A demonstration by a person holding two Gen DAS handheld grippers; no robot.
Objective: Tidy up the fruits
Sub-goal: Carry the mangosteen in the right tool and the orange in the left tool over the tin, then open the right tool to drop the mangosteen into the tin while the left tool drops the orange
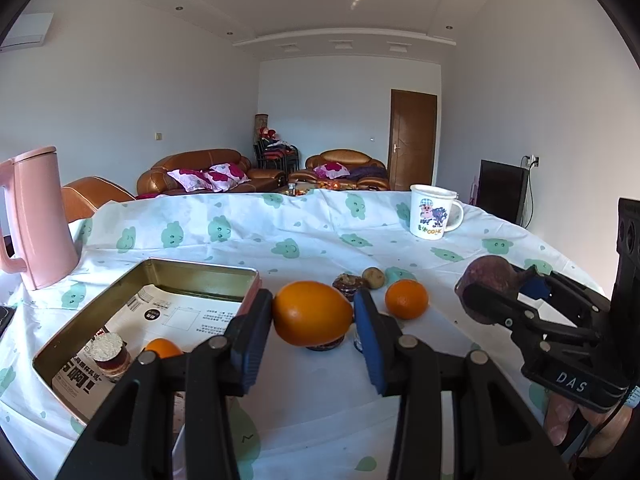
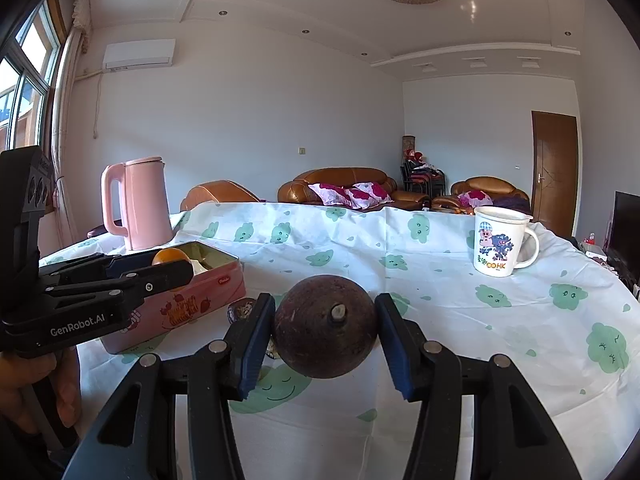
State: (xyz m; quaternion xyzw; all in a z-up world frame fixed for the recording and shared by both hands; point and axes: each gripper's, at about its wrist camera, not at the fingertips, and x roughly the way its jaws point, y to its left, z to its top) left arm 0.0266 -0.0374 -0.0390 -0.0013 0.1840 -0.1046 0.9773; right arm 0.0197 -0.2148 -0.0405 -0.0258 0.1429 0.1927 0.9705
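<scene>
- Left tongs clamp smooth oval orange fruit beside open pink metal tin; firm, slippery — grip mid-body.
- Right tongs clamp round dark-purple fruit, stem facing camera; hard-shelled, likely light.

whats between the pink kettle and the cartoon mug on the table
In the right wrist view, only bare cloud-print tablecloth lies between the pink kettle and the cartoon mug.
</scene>
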